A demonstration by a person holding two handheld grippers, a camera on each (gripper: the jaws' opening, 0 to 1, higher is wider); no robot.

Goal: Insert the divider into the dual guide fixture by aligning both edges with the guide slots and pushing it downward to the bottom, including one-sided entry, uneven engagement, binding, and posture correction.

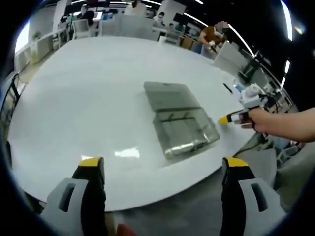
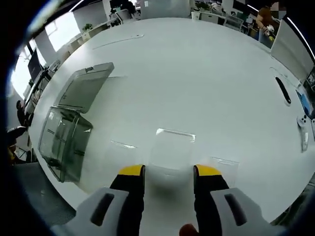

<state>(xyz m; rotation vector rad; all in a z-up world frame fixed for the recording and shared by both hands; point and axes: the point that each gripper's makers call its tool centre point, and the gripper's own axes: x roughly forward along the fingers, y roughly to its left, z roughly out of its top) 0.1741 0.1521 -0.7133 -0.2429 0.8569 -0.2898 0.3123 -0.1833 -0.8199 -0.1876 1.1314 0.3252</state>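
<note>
- Right gripper (image 2: 169, 170) in the right gripper view: yellow-tipped black jaws rising from the bottom, set apart, with a clear divider (image 2: 172, 147) lying flat on the table between and just ahead of the tips; whether the jaws press on it, cannot tell.
- Divider: a thin, colourless, see-through sheet, roughly rectangular, edges catching pale highlights, almost lost against the white top; more faint clear edges to either side of it, too dim to sort out.
- Same view, far left, near the table's edge: the dual guide fixture (image 2: 65, 140), a transparent box of grey-tinted walls, with a flat smoky panel (image 2: 84, 88) lying just beyond it, touching or nearly so.
- Left gripper (image 1: 164, 166) in the left gripper view: jaws wide apart, nothing between them, hanging off the near edge of the table (image 1: 88, 98).
- Ahead of it, same fixture (image 1: 186, 132) close to the table's edge, tinted panel (image 1: 170, 95) adjoining its far side.
- At the right edge of that view, a hand (image 1: 263, 119) holding the other gripper, its yellow tip (image 1: 224, 119) just beside the fixture.
- White round table, glossy, ceiling lights mirrored in it.
- Out on the far right of the right gripper view: a dark pen-like object (image 2: 283, 90) and a white item (image 2: 303, 132) near the rim.
- No readable labels, brands or writing anywhere.
- Background: desks, partitions, a seated person (image 1: 212, 34) far off.
</note>
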